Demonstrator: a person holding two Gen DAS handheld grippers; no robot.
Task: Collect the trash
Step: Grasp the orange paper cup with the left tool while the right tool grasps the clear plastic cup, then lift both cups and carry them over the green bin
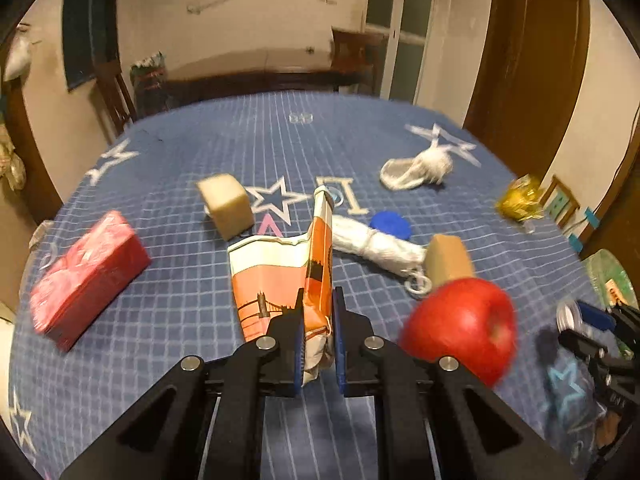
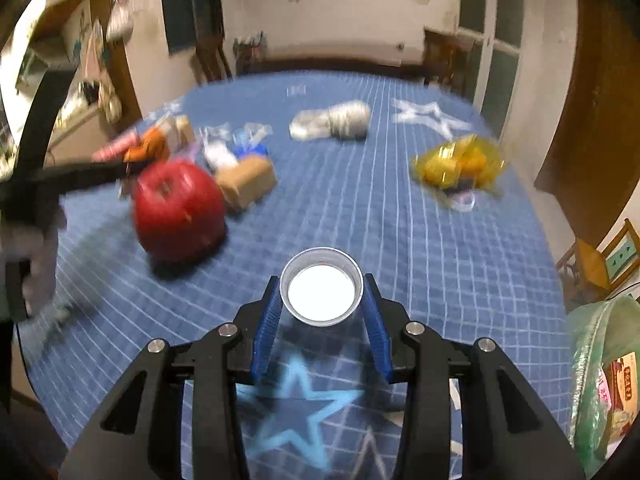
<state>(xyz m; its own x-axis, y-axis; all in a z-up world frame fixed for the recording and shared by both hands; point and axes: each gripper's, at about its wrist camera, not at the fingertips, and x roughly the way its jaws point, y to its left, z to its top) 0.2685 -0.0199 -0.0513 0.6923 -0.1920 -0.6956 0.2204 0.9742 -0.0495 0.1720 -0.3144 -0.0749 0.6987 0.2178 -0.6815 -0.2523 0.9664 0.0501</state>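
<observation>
An orange-and-white printed paper wrapper (image 1: 280, 276) stands crumpled between the blue pads of my left gripper (image 1: 318, 300), which is shut on it just above the blue star tablecloth (image 1: 192, 320). In the right wrist view my right gripper (image 2: 321, 280) holds a clear plastic cup (image 2: 322, 294) upright, a pad pressed to each side of it. The left wrist view shows that cup (image 1: 570, 314) at the far right. Blurred at the left of the right wrist view, the left gripper's arm (image 2: 80, 176) carries the wrapper (image 2: 148, 148).
A red apple (image 1: 460, 328) lies close to the right of the wrapper. Around it are a red pack (image 1: 86, 276), two beige blocks (image 1: 226, 206) (image 1: 448, 258), a white bundle (image 1: 376, 242), a blue cap (image 1: 390, 225) and a gold wrapper (image 2: 460, 166). A green plastic bag (image 2: 600, 380) hangs at the table's right edge.
</observation>
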